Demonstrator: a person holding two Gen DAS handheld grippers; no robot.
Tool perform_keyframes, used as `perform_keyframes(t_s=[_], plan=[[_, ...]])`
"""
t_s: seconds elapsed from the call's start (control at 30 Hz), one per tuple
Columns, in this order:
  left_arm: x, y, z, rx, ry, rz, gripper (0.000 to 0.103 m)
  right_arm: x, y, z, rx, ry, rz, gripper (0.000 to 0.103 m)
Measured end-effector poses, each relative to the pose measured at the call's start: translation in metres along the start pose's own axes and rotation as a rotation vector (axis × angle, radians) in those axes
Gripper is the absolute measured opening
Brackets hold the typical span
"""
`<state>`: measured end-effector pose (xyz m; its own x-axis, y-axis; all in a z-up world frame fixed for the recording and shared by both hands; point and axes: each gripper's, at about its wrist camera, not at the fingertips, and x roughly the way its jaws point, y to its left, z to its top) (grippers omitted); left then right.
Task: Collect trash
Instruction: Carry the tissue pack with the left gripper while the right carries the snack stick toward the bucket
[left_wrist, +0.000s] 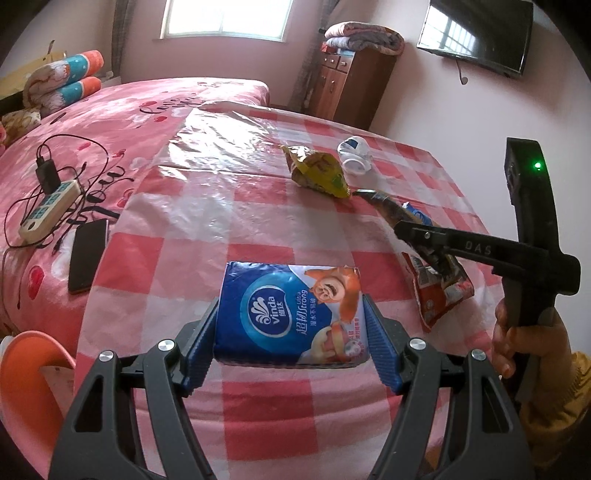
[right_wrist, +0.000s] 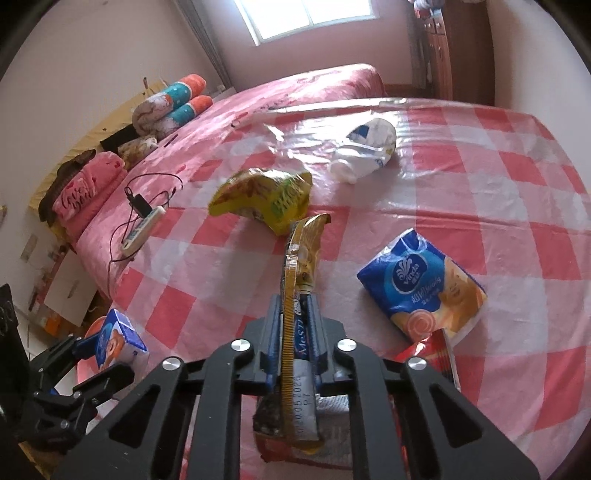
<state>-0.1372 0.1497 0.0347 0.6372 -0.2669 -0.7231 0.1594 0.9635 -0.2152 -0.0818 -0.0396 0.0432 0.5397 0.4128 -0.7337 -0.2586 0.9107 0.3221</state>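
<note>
My left gripper (left_wrist: 291, 308) is shut on a blue Vinda tissue pack (left_wrist: 288, 314), its blue pads pressed on both sides. In the right wrist view that pack (right_wrist: 118, 339) hangs in the left gripper (right_wrist: 98, 356) just off the table's near-left edge. My right gripper (right_wrist: 294, 299) is shut on a long gold wrapper (right_wrist: 301, 258) that sticks up between the pads. Seen from the left wrist, the right gripper (left_wrist: 406, 230) holds it above a red snack wrapper (left_wrist: 439, 295). A yellow snack bag (right_wrist: 266, 199) and a crumpled white bag (right_wrist: 365, 151) lie farther back.
The table wears a red-and-white checked plastic cloth (left_wrist: 184, 236). A second blue tissue pack (right_wrist: 421, 284) lies beside the red wrapper (right_wrist: 432, 354). An orange bin (left_wrist: 26, 369) stands below the table's left edge. The bed behind holds a power strip (left_wrist: 48, 208), cables and a phone (left_wrist: 86, 254).
</note>
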Motion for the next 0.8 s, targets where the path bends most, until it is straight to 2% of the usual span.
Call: perform_keyframes(t_s=[0.37,0.57,0.8], plan=[[-0.027,0.028,-0.01,-0.051,-0.043,0.024,0.072,-0.025,0.033,0.001,-0.041,-0.053,0.039,0.014],[-0.046,0.057,-0.017,-0.1,-0.072,0.072,0.072,-0.027,0.063,-0.001,-0.067,-0.037,0.118,0.014],[-0.072,0.096,-0.031,-0.165,-0.091,0.153,0.072,-0.019,0.121,-0.008,-0.155,0.017,0.221,0.014]])
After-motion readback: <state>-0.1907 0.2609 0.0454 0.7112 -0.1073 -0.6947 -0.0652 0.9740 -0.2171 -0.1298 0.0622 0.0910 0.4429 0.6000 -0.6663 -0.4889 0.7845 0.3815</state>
